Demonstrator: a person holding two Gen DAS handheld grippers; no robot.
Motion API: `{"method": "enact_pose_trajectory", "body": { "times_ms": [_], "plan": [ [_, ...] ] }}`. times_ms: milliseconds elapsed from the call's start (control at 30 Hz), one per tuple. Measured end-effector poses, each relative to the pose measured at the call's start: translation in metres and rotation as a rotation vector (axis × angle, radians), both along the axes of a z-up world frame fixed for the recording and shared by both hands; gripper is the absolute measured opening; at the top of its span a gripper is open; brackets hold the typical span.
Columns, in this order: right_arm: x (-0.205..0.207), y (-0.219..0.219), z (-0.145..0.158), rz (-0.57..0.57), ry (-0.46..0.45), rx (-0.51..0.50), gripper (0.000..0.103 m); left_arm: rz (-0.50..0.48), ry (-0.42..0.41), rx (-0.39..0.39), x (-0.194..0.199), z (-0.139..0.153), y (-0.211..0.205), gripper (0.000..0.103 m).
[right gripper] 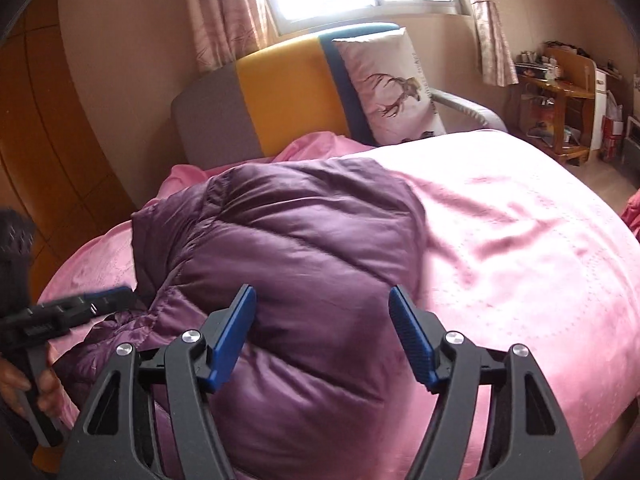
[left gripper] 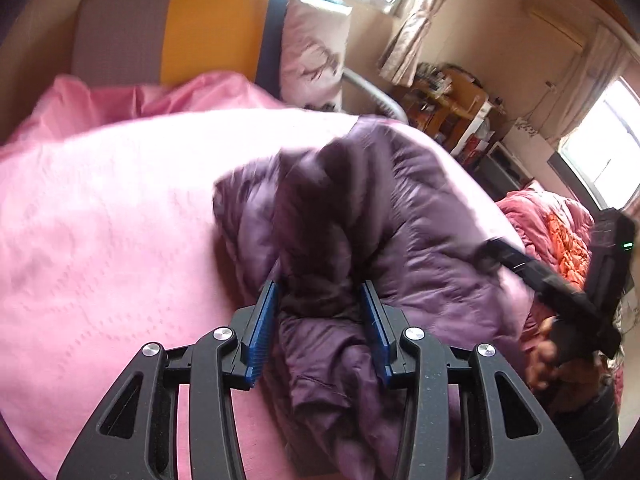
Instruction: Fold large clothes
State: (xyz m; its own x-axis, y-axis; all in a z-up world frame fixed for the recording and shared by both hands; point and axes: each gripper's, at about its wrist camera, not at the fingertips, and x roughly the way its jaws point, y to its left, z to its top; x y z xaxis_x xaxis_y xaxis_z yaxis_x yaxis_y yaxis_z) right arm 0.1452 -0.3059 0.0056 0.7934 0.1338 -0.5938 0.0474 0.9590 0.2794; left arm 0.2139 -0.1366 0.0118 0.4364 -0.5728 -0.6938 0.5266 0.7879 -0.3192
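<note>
A purple quilted down jacket (left gripper: 404, 216) lies on a bed with a pink cover (left gripper: 100, 220). My left gripper (left gripper: 320, 292) has a bunched fold of the jacket between its blue pads and holds it raised; the cloth is blurred. In the right wrist view the jacket (right gripper: 304, 232) lies puffed and partly folded on the pink cover (right gripper: 520, 232). My right gripper (right gripper: 322, 300) is open just above the jacket's near part, with nothing in it. The left gripper also shows at the left edge of the right wrist view (right gripper: 108, 298).
A grey, yellow and blue headboard (right gripper: 280, 92) and a deer-print pillow (right gripper: 392, 88) stand at the bed's far end. A wooden wardrobe (right gripper: 44, 152) is on the left. A cluttered wooden shelf (right gripper: 560, 96) and a red quilt (left gripper: 560, 232) are on the right.
</note>
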Motion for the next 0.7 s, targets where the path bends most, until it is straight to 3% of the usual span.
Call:
{"method": "enact_pose_trajectory", "body": {
  "times_ms": [133,267,400,500,700],
  "plan": [
    [0.011,0.02,-0.004,0.027,0.01,-0.054,0.073,-0.054,-0.051,-0.065,0.003,0.037,-0.007,0.041],
    [0.018,0.025,-0.009,0.025,0.012,-0.067,0.075,-0.108,-0.064,-0.061,0.018,0.044,-0.045,0.045],
    [0.014,0.035,-0.013,0.033,0.009,-0.098,0.075,-0.076,0.008,0.015,0.045,0.009,-0.075,0.045],
    [0.012,0.052,-0.019,0.065,0.004,-0.161,0.075,-0.001,0.007,0.089,0.054,-0.023,-0.071,0.045],
    [0.025,0.051,-0.049,0.104,-0.009,-0.15,0.075,0.053,-0.005,0.038,0.043,-0.047,-0.036,0.045]
  ]
}}
